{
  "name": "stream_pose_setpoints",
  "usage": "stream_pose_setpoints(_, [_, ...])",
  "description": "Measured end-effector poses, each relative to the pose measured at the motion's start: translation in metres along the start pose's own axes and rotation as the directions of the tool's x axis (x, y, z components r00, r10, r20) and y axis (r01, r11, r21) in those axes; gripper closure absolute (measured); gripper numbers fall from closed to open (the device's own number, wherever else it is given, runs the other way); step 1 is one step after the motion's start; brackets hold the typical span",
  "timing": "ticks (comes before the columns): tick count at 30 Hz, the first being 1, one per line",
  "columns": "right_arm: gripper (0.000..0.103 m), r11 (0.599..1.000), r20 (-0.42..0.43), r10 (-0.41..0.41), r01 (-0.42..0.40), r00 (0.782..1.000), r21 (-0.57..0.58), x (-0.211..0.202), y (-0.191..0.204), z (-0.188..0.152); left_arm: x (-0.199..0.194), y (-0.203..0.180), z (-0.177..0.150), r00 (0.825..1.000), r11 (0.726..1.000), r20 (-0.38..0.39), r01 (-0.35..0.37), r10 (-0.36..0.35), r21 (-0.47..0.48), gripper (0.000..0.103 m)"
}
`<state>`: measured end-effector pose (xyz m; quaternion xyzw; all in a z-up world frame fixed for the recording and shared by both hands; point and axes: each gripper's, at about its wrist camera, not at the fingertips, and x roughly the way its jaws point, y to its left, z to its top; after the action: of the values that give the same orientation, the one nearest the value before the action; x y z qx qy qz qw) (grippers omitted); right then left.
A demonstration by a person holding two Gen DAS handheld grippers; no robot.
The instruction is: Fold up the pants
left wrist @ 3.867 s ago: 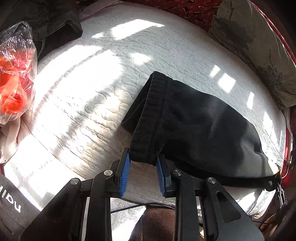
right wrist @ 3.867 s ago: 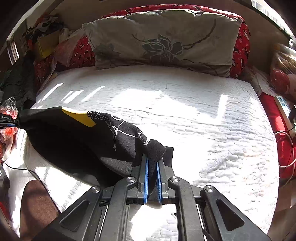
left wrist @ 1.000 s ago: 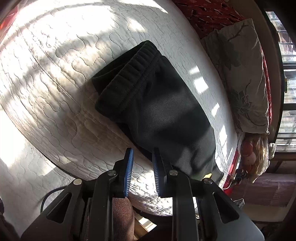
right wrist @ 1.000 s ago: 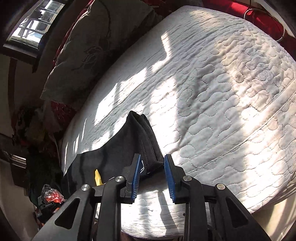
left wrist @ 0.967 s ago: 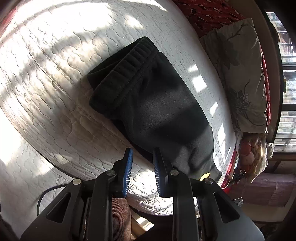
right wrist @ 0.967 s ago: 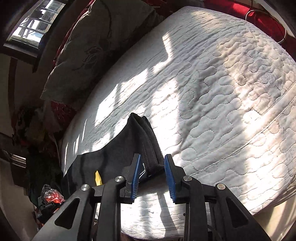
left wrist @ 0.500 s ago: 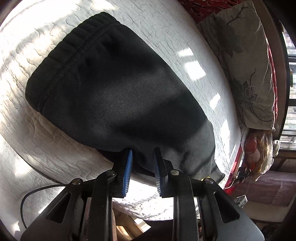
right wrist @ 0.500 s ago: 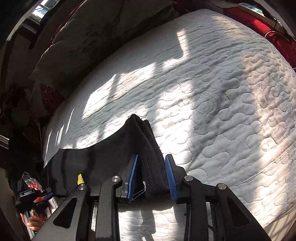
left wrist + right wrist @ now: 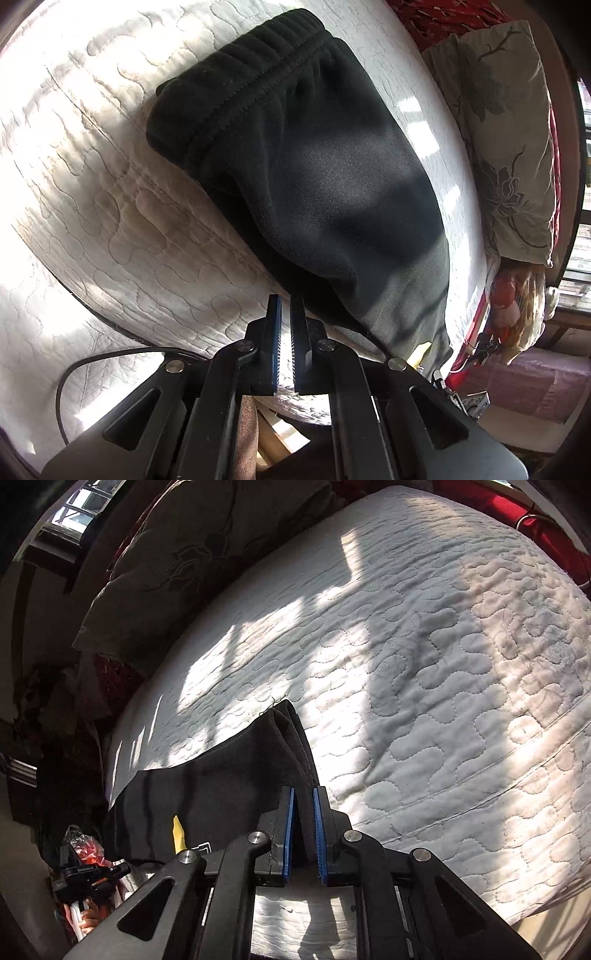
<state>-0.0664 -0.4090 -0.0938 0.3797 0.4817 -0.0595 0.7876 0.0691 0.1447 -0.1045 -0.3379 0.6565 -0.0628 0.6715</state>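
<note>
Black sweatpants (image 9: 332,177) lie folded on a white quilted mattress (image 9: 122,236), close to its near edge, with the ribbed elastic waistband (image 9: 240,70) at the far-left end in the left wrist view and the leg fabric running down toward the lower right. The left hand-held gripper (image 9: 286,306) points steeply down at the near edge of the pants; its two blue-padded jaws stand drawn together with only a thin slit between them, and their tips meet the lower hem of the dark cloth, though whether a layer is pinched there is hard to tell. In the right wrist view the right hand-held gripper (image 9: 302,805) sits at the other end of the pants (image 9: 229,775), where the stacked leg cuffs (image 9: 291,723) come to a point on the mattress (image 9: 424,664); its jaws are closing with a band of black fabric between the blue pads, and the pads press on it. A small yellow tag (image 9: 178,830) shows on the pants near the lower left. A grey pillow with a flower print (image 9: 506,147) lies along the far side of the bed, with a red patterned cover (image 9: 447,22) behind it. A black cable (image 9: 85,369) loops over the mattress edge at the lower left of the left wrist view.
</note>
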Motion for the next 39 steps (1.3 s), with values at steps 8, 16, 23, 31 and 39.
stream_pose_setpoints(8, [0.088, 0.999, 0.008, -0.017, 0.017, 1.000, -0.030, -0.001, 0.012, 0.005, -0.006, -0.036, -0.004, 0.995, 0.998, 0.094, 0.032, -0.038, 0.057, 0.057])
stream_pose_setpoints(16, [0.084, 1.000, -0.011, -0.014, 0.014, 1.000, -0.018, 0.004, 0.010, 0.010, 0.021, -0.045, -0.002, 0.996, 0.999, 0.084, -0.036, 0.032, 0.037, 0.057])
stream_pose_setpoints(23, [0.088, 0.995, -0.015, -0.049, 0.047, 0.999, -0.083, 0.012, 0.022, 0.016, 0.023, -0.049, 0.009, 0.996, 0.996, 0.042, -0.084, 0.085, -0.007, 0.099])
stream_pose_setpoints(31, [0.095, 0.997, -0.004, 0.023, -0.023, 1.000, -0.079, -0.003, 0.025, 0.020, 0.008, -0.033, -0.008, 0.999, 0.999, 0.030, -0.038, 0.038, 0.004, 0.101])
stream_pose_setpoints(39, [0.089, 0.997, -0.030, -0.046, 0.044, 0.998, -0.065, 0.014, 0.012, 0.017, 0.016, -0.034, -0.010, 0.999, 0.997, 0.010, -0.044, 0.043, 0.057, 0.099])
